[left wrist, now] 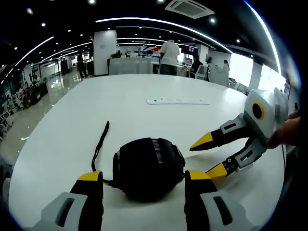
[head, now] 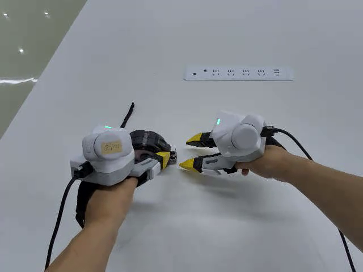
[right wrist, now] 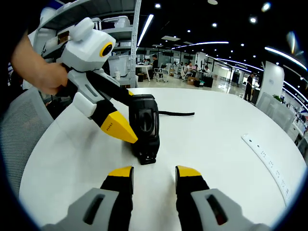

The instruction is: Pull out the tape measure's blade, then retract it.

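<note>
- The tape measure (right wrist: 144, 124) is sitting on the white table (head: 187, 238) right in front of the person, with its black strap (left wrist: 100, 142) trailing off behind it.
- The left gripper (left wrist: 143, 175) is straddling the case, one jaw on each side. One yellow tip is looking pressed against the case, but a sliver of table is showing on the other side — so I can't tell if it's actually clamping.
- The right gripper (right wrist: 154, 172) is hanging empty with its jaws apart, pointing at the end tab (right wrist: 147, 158) at the case's mouth. It's near but not touching.
- My guess on handling: the case is looking chunky, rigid and a bit rubbery, so squeezing across the flat sides should be working fine.
- The blade is probably going to be thin, springy steel that's wanting to snap back — I'd be pinching that little end tab, pulling straight and feeding it back slowly.
</note>
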`<state>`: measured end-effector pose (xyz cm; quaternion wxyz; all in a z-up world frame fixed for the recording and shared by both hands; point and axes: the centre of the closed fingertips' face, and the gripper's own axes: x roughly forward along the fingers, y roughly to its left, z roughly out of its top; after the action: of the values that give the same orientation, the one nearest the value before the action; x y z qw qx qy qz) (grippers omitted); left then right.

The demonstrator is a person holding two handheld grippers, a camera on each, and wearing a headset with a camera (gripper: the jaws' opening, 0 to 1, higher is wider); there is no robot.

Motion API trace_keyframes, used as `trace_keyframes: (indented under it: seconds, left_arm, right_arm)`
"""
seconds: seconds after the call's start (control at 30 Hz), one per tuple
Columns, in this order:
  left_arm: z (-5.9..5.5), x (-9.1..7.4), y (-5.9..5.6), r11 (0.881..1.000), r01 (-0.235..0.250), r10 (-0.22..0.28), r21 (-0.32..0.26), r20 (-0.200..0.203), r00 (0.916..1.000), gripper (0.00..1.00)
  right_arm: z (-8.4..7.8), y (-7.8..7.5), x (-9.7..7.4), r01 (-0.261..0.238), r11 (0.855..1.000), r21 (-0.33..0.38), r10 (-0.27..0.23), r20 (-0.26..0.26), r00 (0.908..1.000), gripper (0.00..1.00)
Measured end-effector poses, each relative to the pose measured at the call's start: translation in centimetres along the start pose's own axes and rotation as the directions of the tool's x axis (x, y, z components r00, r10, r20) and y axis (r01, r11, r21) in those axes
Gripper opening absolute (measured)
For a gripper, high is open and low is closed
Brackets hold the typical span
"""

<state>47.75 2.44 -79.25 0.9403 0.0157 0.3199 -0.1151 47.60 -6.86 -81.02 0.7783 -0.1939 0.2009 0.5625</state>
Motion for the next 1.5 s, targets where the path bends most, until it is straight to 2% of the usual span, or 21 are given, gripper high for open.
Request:
trace_keyframes:
  seconds: [0.13, 0.43, 0.67, 0.8, 0.87, 1.07, 1.13, 1.23, 1.33, 1.5]
  left_arm:
    - [0.1, -0.4, -0.1, 0.999, 0.034, -0.035, 0.026, 0.017, 0.9993, 0.73]
    - [-0.2, -1.1, -0.6, 0.99, 0.113, -0.115, 0.079, 0.024, 0.9931, 0.8]
    - [0.0, -1.9, -1.2, 0.976, 0.178, -0.184, 0.125, 0.046, 0.9818, 0.88]
    - [0.1, -2.2, -1.3, 0.967, 0.196, -0.207, 0.166, 0.052, 0.977, 0.93]
    - [0.4, -2.4, -1.5, 0.962, 0.216, -0.229, 0.168, 0.063, 0.9714, 0.94]
    - [0.7, -2.5, -1.9, 0.952, 0.244, -0.261, 0.183, 0.076, 0.9623, 1.0]
    - [0.7, -2.6, -1.8, 0.95, 0.246, -0.264, 0.194, 0.073, 0.9618, 1.0]
    - [0.8, -2.8, -2.1, 0.944, 0.267, -0.286, 0.194, 0.076, 0.9553, 1.0]
    - [0.8, -3.0, -2.2, 0.94, 0.274, -0.294, 0.205, 0.073, 0.953, 1.0]
    - [0.8, -3.1, -2.2, 0.938, 0.28, -0.3, 0.206, 0.073, 0.9513, 1.0]
  right_arm:
    - [0.2, -0.4, -1.1, 0.037, 0.999, 0.028, -0.037, 0.017, 0.9992, 0.38]
    - [-0.5, -0.8, -3.2, 0.092, 0.993, 0.069, -0.093, 0.014, 0.9956, 0.5]
    - [-1.2, -1.3, -5.3, 0.147, 0.983, 0.112, -0.149, 0.009, 0.9888, 0.61]
    - [-1.6, -1.4, -6.3, 0.177, 0.974, 0.141, -0.18, 0.009, 0.9836, 0.68]
    - [-2.0, -1.4, -6.9, 0.19, 0.968, 0.162, -0.192, 0.001, 0.9813, 0.74]
    - [-2.7, -1.2, -8.4, 0.221, 0.956, 0.196, -0.224, -0.005, 0.9746, 0.84]
    - [-2.9, -1.2, -8.9, 0.23, 0.951, 0.207, -0.234, -0.007, 0.9723, 0.87]
    - [-3.1, -1.3, -9.6, 0.248, 0.943, 0.223, -0.253, -0.007, 0.9674, 0.91]
    - [-3.3, -1.3, -10.2, 0.261, 0.934, 0.245, -0.267, -0.008, 0.9636, 0.94]
    - [-3.4, -1.3, -10.4, 0.266, 0.932, 0.246, -0.272, -0.012, 0.9622, 0.99]
